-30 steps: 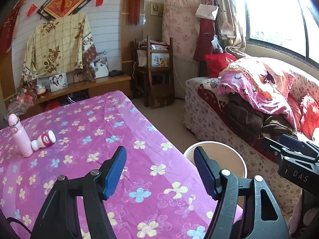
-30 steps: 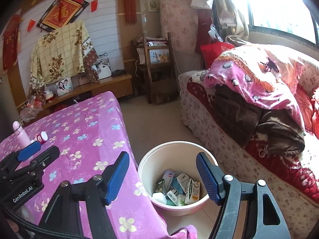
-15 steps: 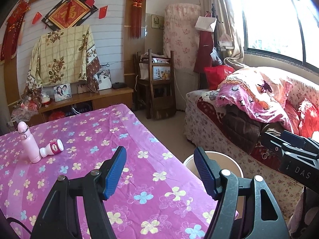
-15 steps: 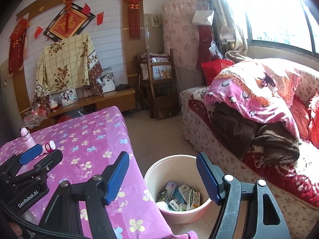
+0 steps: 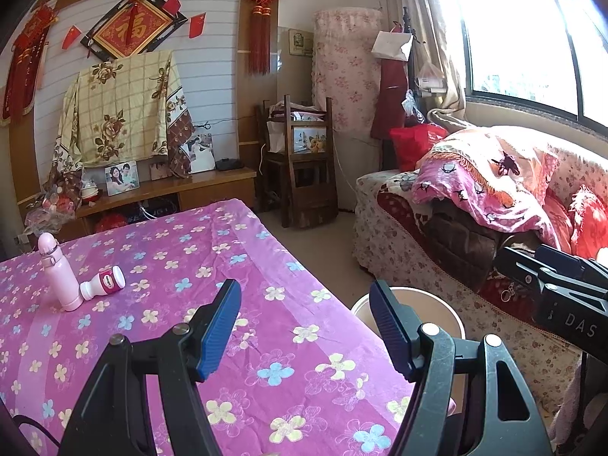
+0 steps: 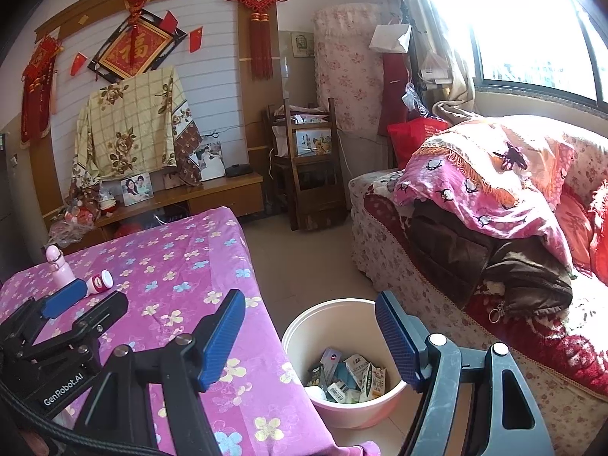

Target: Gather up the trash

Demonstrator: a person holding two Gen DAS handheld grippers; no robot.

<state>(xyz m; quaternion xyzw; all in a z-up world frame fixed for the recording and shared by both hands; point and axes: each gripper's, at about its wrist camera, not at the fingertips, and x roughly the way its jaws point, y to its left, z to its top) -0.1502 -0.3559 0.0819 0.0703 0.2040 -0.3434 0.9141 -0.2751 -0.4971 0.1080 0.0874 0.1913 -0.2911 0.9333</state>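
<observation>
A cream bin (image 6: 304,334) stands on the floor at the table's right edge and holds several cartons and wrappers (image 6: 349,378); its rim also shows in the left wrist view (image 5: 437,304). A small white bottle with a red label (image 5: 103,284) lies on its side on the purple flowered tablecloth (image 5: 197,250), against an upright pink bottle (image 5: 57,269). My left gripper (image 5: 304,326) is open and empty above the table's near right part. My right gripper (image 6: 307,336) is open and empty, raised above the bin. The left gripper's body (image 6: 64,326) shows in the right wrist view.
A sofa (image 6: 494,266) piled with blankets and clothes runs along the right under the window. A wooden chair (image 6: 307,167) and a low cabinet (image 6: 182,197) with photo frames stand at the back wall. Bare floor (image 6: 304,258) lies between table and sofa.
Both grippers have risen and tilted up; the table and bin sit lower in both views. Both stay open and empty.
</observation>
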